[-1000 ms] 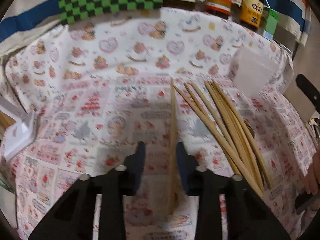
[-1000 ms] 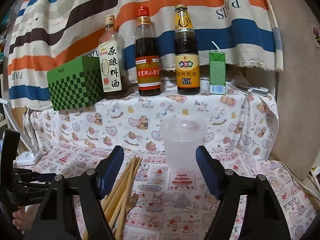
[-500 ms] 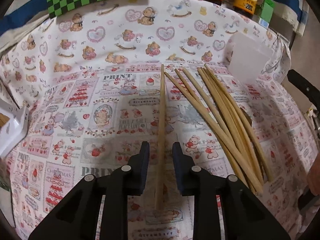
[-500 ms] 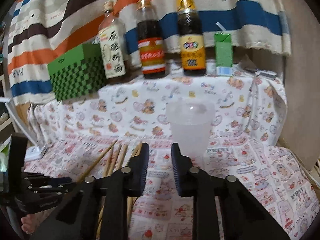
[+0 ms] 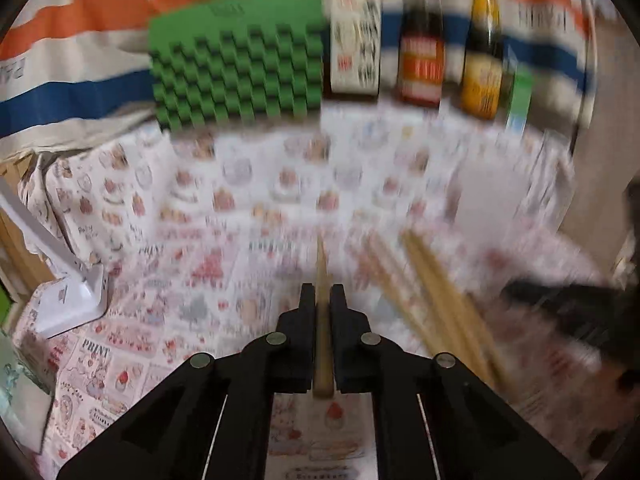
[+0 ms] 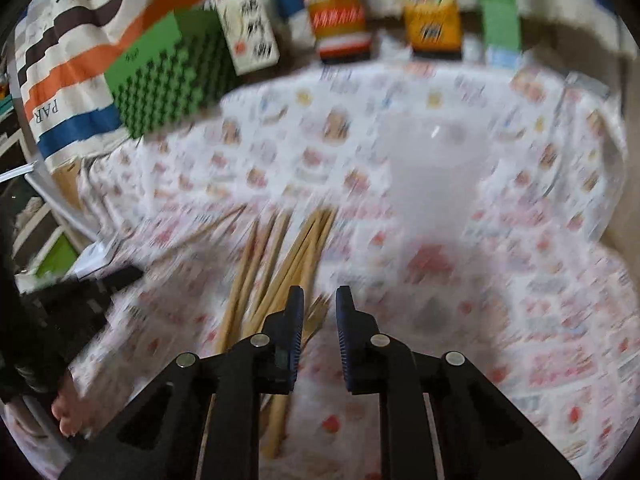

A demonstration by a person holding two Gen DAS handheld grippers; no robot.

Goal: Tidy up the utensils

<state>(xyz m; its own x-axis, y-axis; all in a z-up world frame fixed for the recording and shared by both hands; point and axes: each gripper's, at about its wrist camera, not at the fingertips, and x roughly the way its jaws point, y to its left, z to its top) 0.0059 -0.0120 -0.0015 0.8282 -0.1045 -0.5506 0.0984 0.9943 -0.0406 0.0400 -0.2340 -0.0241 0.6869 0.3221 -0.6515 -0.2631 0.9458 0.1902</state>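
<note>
My left gripper [image 5: 323,300] is shut on a single wooden chopstick [image 5: 322,320] that runs forward between the pads, lifted off the cloth. A loose pile of several wooden chopsticks [image 5: 444,300] lies on the patterned cloth to its right; the pile also shows in the right wrist view [image 6: 288,256]. A translucent plastic cup [image 6: 432,176] stands upright beyond the pile, blurred, and shows in the left wrist view [image 5: 492,200]. My right gripper [image 6: 319,300] hovers over the near end of the pile, jaws nearly closed with a narrow gap and nothing between them.
A green checkered box [image 5: 240,64], three sauce bottles [image 5: 422,52] and a green carton [image 6: 500,20] line the back against a striped cloth. A white lamp base [image 5: 72,300] sits at the left edge. Both views are motion-blurred.
My left gripper closed on the single chopstick and tilted up, lifting it. My right gripper closed from wide open to a narrow gap and dropped toward the pile.
</note>
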